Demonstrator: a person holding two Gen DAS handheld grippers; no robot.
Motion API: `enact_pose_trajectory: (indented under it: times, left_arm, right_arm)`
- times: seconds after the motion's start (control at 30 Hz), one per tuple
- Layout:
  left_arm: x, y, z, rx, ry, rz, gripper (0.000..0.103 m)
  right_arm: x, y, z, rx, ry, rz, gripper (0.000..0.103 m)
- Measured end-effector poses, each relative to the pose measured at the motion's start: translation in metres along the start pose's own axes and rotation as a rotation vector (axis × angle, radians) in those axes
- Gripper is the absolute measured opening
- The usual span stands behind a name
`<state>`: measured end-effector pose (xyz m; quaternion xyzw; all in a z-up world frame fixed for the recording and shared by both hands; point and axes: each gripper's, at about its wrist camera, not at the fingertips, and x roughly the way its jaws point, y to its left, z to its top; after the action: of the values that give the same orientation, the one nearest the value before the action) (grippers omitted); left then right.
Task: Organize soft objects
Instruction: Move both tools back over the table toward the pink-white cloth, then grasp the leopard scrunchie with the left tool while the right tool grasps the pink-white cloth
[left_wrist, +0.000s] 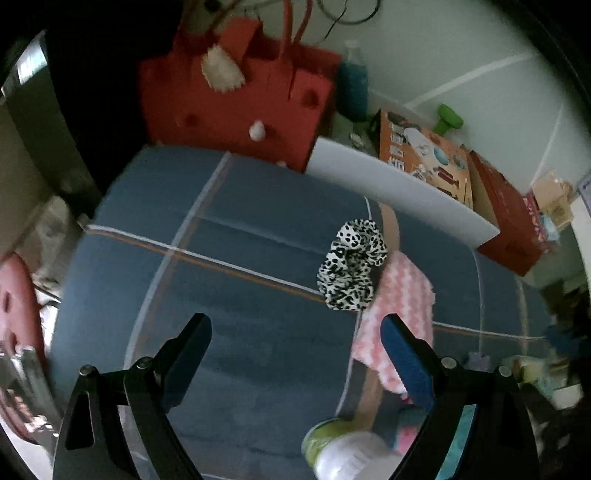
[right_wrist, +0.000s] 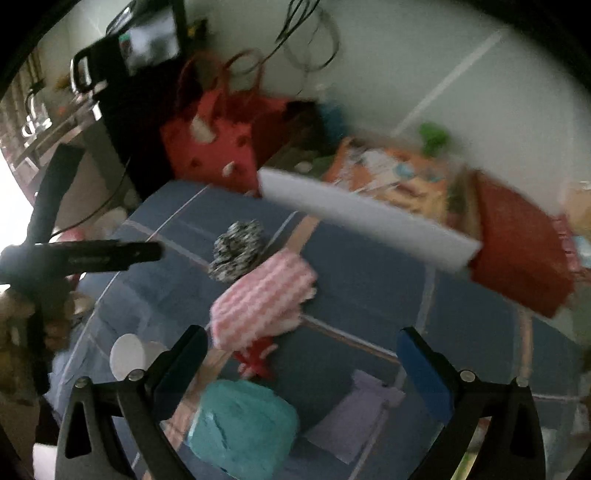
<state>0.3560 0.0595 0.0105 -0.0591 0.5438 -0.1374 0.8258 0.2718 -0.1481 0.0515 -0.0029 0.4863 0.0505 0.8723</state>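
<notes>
Blue cloth (left_wrist: 258, 221) lies under both spread, empty tools, with the spotted scrunchie (left_wrist: 351, 264) touching the pink towel (left_wrist: 397, 306) just ahead of the left gripper (left_wrist: 295, 332), and a teal cloth (right_wrist: 242, 424) between the right gripper (right_wrist: 303, 343) fingers.

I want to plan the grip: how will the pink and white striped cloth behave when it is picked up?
The pink and white striped cloth looks fluffy and loosely folded, so it will probably be floppy and sag or unfold when lifted. It seems light for its size. The leopard-print scrunchie lies against its edge, so pulling the cloth may drag or shift it.
</notes>
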Motion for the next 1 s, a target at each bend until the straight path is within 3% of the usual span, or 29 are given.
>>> enact_pose_trajectory:
  times: [0.13,0.27,0.4,0.57,0.7,0.77,0.9,1.0]
  left_arm:
    - [0.020,0.000,0.004,0.000,0.019,0.021,0.093]
    - [0.036,-0.001,0.009,-0.006,0.038,-0.025,0.092]
    - [0.054,-0.008,0.013,0.038,0.064,-0.045,0.081]
    - [0.076,-0.014,0.018,0.062,0.106,-0.084,0.067]
    - [0.089,-0.024,0.017,0.097,0.136,-0.080,0.065]
    - [0.092,-0.027,0.017,0.103,0.143,-0.085,0.062]
    - [0.097,-0.032,0.019,0.106,0.165,-0.101,0.038]
    - [0.099,-0.036,0.018,0.121,0.173,-0.106,0.028]
  right_arm:
    - [0.035,0.000,0.006,0.011,0.070,0.070,0.103]
    - [0.071,0.001,0.011,0.013,0.152,0.114,0.103]
    - [0.095,-0.002,0.011,0.027,0.184,0.159,0.099]
    - [0.113,-0.005,0.009,0.020,0.217,0.169,0.082]
    - [0.119,-0.008,0.008,0.033,0.224,0.218,0.070]
    - [0.120,-0.006,0.008,0.032,0.226,0.237,0.054]
    - [0.123,-0.003,0.009,0.030,0.223,0.269,0.036]
    - [0.121,-0.002,0.008,0.033,0.210,0.281,0.023]
